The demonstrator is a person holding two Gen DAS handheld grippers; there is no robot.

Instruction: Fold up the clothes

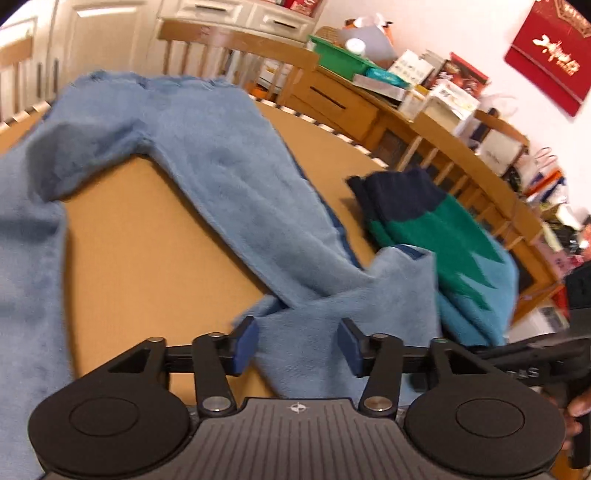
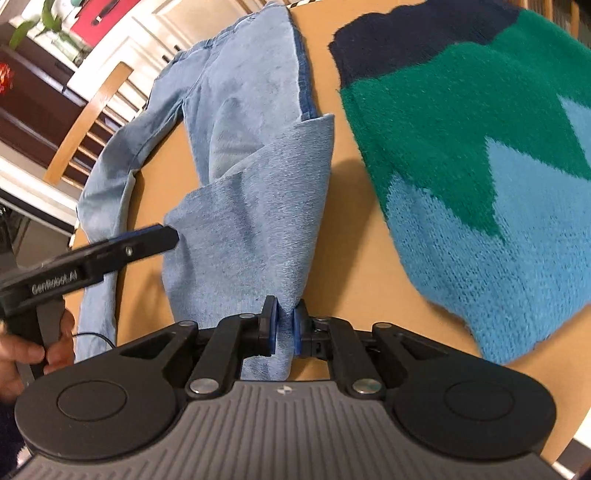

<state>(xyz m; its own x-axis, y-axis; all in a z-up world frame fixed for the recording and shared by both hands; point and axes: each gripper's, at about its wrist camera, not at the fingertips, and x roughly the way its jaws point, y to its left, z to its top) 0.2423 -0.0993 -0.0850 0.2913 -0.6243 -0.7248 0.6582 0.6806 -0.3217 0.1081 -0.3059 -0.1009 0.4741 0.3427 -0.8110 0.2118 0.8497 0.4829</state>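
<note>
Light blue jeans (image 1: 229, 173) lie spread on a round brown table (image 1: 147, 240), one leg end folded back over the other. My left gripper (image 1: 298, 343) is open just above that folded leg end, its blue pads (image 1: 245, 343) apart and not pressing the cloth. In the right wrist view my right gripper (image 2: 285, 325) is shut on the jeans (image 2: 255, 229), pinching the hem corner and lifting it into a ridge. The left gripper (image 2: 168, 234) reaches in from the left to the fold's opposite edge. A folded sweater (image 2: 480, 166) in navy, green and light blue lies to the right of the jeans.
Wooden chairs (image 1: 236, 55) ring the far side of the table. A sideboard (image 1: 369, 103) crowded with boxes and bags stands behind, with a white cabinet (image 1: 110, 29) at far left. A hand (image 2: 22, 354) holds the left gripper's handle. The sweater (image 1: 443, 240) lies close to the table edge.
</note>
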